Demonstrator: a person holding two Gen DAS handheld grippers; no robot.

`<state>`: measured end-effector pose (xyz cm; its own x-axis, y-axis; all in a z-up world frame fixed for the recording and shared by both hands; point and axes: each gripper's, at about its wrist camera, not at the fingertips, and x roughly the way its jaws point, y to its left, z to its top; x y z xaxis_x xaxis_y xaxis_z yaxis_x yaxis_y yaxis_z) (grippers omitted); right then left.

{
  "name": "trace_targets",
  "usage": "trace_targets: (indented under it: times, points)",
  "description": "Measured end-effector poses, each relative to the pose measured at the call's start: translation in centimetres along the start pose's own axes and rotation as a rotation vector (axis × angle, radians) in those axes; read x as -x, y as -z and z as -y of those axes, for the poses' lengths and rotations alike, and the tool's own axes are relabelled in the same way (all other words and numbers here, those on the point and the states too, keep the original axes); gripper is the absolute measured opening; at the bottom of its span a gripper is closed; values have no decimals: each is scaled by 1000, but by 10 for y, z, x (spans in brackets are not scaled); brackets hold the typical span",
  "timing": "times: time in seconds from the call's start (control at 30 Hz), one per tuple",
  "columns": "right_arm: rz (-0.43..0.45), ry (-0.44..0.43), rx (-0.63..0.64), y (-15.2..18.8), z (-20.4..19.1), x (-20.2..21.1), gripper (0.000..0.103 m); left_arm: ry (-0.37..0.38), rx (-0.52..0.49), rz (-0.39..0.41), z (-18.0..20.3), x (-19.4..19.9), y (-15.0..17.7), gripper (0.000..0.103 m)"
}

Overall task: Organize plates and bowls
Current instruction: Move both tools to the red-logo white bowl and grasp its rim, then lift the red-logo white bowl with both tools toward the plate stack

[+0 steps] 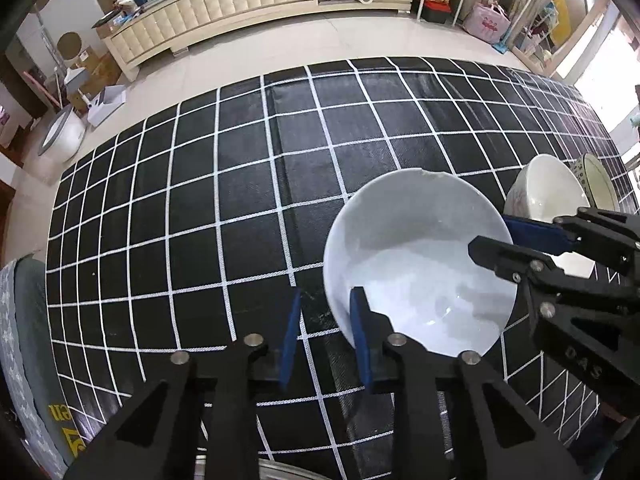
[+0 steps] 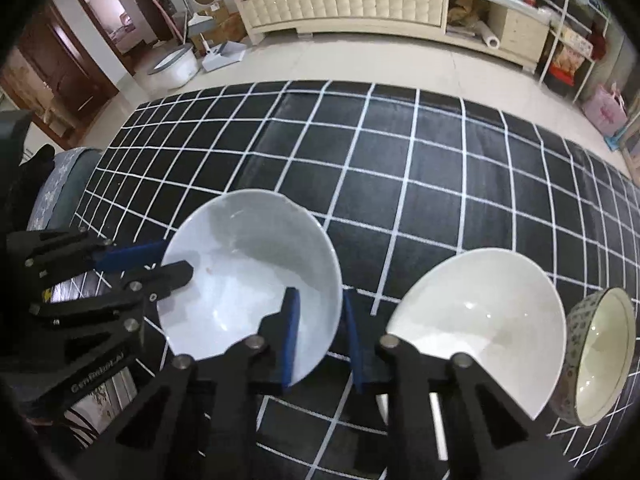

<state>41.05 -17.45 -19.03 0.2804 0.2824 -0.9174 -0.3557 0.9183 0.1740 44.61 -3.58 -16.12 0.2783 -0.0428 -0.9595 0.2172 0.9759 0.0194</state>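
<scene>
A pale blue-white bowl point(image 1: 416, 264) point(image 2: 248, 272) sits on the black grid tablecloth point(image 1: 240, 184). My left gripper point(image 1: 326, 336) straddles its left rim, one blue pad inside and one outside, jaws apart. My right gripper point(image 2: 320, 340) straddles its right rim the same way, jaws apart; it shows in the left wrist view point(image 1: 520, 240). The left gripper shows in the right wrist view point(image 2: 152, 262). A cream bowl point(image 2: 480, 328) point(image 1: 548, 196) stands right of it, then a patterned bowl point(image 2: 600, 360) point(image 1: 598, 184).
The tablecloth point(image 2: 400, 168) stretches far and left of the bowls. A grey cushioned seat point(image 1: 24, 340) lies off the table's left edge. A cream cabinet point(image 1: 224, 4) and clutter stand across the floor.
</scene>
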Motion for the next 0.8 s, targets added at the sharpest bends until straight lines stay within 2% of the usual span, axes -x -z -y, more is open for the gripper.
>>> trace_targets:
  times: [0.07,0.23,0.47,0.6,0.8]
  points:
    - [-6,10,6,1,-1,-3,17,-13,-19,-6,4,-3,-1,22]
    - [2,38,5,5,-1,-3,11,14,-17,-27,8,-9,-3,13]
    - [15,35,-14,8,-2,-2,10,10,-33,-50,14,-14,-1,14]
    - [19,29,-11,16,-5,3,9,35,-17,-63,13,-12,7,14]
    - [18,19,-39,29,-5,16,9,26,-32,-68,22,-2,22,14]
